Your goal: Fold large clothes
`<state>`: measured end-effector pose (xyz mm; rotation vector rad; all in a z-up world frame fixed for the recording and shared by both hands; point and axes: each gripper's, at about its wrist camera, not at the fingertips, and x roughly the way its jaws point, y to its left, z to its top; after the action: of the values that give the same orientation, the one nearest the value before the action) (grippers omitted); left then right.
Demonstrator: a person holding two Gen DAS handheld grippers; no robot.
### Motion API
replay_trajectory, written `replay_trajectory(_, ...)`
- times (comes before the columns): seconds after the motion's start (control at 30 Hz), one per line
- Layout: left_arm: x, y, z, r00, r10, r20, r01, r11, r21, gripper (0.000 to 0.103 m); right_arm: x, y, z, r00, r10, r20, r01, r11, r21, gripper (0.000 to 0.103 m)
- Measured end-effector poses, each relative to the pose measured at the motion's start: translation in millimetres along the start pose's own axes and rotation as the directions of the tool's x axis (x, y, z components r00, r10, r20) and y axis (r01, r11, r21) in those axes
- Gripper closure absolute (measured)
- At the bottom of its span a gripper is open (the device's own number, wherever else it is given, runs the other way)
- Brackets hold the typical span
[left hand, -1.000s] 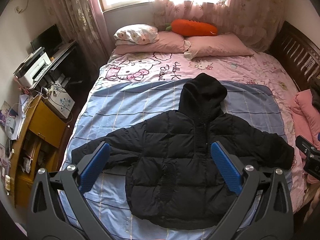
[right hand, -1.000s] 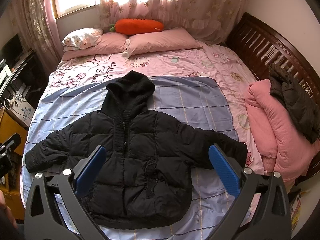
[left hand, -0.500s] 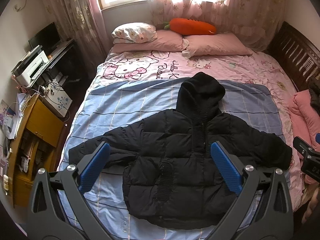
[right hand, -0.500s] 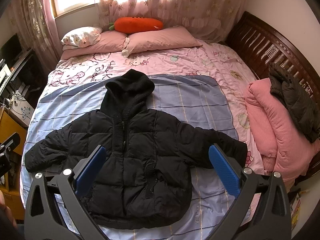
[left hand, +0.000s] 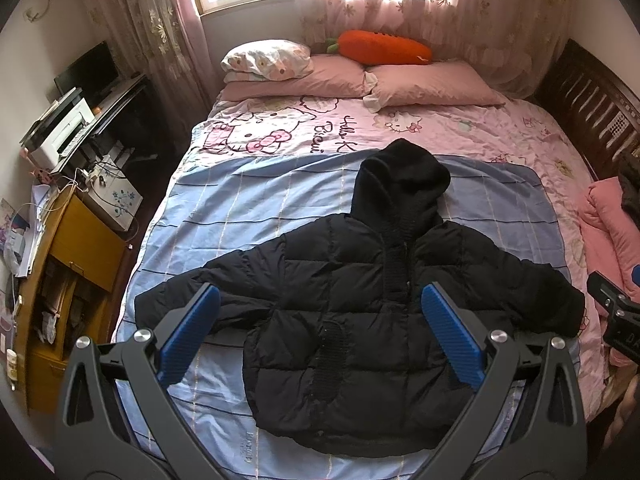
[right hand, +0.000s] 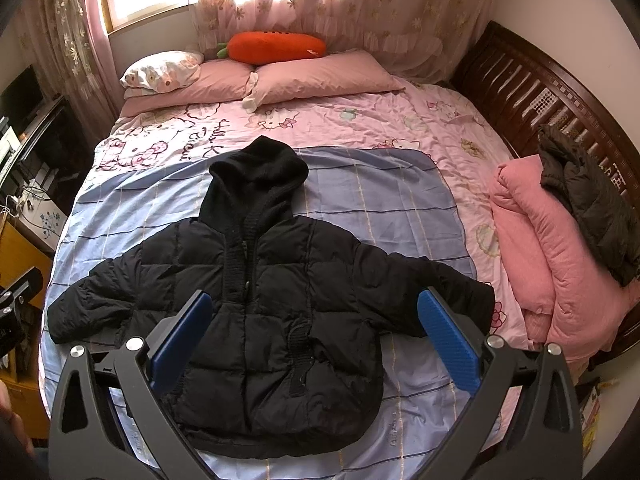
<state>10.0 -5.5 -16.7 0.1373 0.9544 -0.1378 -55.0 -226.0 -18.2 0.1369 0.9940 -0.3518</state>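
Ahead of both wide-open, empty grippers, left gripper (left hand: 320, 312) and right gripper (right hand: 312, 312), lies the black hooded puffer jacket (right hand: 264, 296). Its slick, bulky padding may slip from a shallow pinch, or spring back unfolded

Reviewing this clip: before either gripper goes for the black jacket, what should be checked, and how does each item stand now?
1. Black jacket spread flat, front up, on the blue sheet: ok.
2. Both sleeves spread out, unfolded: ok.
3. Hood flat, pointing toward the pillows: ok.
4. Left gripper open, holding nothing: ok.
5. Right gripper open, holding nothing: ok.
6. Zipper closed along its length: cannot tell.
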Motion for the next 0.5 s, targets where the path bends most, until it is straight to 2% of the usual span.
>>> replay_trajectory(0.5,5.0,-0.9,1.7,1.0,0.022,-0.008,-0.022,1.0,0.014,0.002,9.2,-10.1,-3.8,1.0,0.0,-0.006,0.0,1.0,0.006,0.001)
